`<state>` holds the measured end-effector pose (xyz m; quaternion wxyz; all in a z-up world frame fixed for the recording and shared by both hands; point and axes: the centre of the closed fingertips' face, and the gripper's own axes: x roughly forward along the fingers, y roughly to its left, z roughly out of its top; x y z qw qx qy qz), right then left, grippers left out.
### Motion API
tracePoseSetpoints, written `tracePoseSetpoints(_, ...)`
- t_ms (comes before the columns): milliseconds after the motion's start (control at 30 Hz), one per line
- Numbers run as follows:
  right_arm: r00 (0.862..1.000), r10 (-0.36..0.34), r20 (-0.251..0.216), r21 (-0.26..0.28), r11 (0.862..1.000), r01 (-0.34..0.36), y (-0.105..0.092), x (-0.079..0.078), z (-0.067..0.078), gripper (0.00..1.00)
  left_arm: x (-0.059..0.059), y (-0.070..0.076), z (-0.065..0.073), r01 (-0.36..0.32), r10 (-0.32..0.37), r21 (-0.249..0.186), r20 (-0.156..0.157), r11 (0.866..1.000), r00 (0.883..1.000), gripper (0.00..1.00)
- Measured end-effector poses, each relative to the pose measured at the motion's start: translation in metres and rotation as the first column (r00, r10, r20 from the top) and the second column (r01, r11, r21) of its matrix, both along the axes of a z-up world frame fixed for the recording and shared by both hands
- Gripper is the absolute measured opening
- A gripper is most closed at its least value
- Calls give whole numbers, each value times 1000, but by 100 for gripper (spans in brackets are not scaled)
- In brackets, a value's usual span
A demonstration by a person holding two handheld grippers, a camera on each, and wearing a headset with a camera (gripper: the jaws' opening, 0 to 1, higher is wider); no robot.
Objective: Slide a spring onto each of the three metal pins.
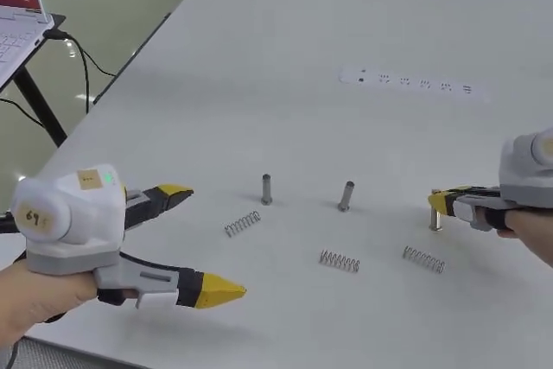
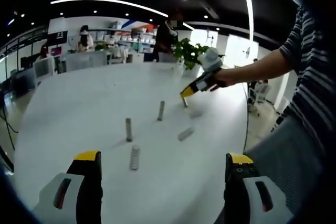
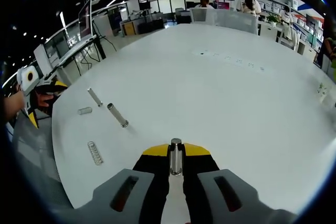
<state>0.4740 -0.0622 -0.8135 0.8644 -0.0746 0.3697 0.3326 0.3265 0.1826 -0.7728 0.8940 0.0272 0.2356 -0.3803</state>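
Note:
Three short metal pins stand upright in a row on the white table: left pin (image 1: 266, 189), middle pin (image 1: 346, 196), right pin (image 1: 436, 220). Three springs lie flat in front of them: left spring (image 1: 243, 224), middle spring (image 1: 340, 261), right spring (image 1: 423, 258). My right gripper (image 1: 439, 201) is shut on the right pin's top (image 3: 175, 157). My left gripper (image 1: 200, 241) is held open near the table's front left, nothing between its jaws (image 2: 163, 158). The left gripper view looks along the row: nearest pin (image 2: 128, 129) and nearest spring (image 2: 135, 157).
A white power strip (image 1: 415, 84) lies flush at the far right of the table (image 1: 259, 58). A laptop (image 1: 17, 6) on a stand with cables sits off the table's left edge. People and desks are in the room beyond.

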Motion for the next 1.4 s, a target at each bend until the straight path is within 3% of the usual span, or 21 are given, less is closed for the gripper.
tracePoseSetpoints(200, 999, 41, 34, -20, 999, -40, 2, -5, 2, 5, -1, 0, 0, -2, 2, -4, -2, 1000, 1000, 95)
tracePoseSetpoints(600, 996, 82, 41, -44, 996, -80, 2, -12, -1, 6, -4, -1, -4, 8, -8, -1, -10, 1000, 1000, 96)
tracePoseSetpoints(700, 995, 82, 52, -37, 996, -80, 2, -11, 2, 8, -2, -1, -3, 7, -7, -4, -8, 1000, 1000, 96)
tracePoseSetpoints(800, 997, 66, 38, 12, 998, -67, 8, -10, 6, 15, 0, -1, -2, 5, -5, -8, -5, 1000, 1000, 96)
tracePoseSetpoints(900, 996, 73, 50, -6, 997, -73, 7, -10, 7, 17, 1, -2, -2, 9, -9, -7, -4, 1000, 1000, 95)
tracePoseSetpoints(1400, 998, 57, 29, 11, 998, -58, 6, -11, 6, 25, 0, -1, -2, 6, -6, -7, -12, 1000, 1000, 96)
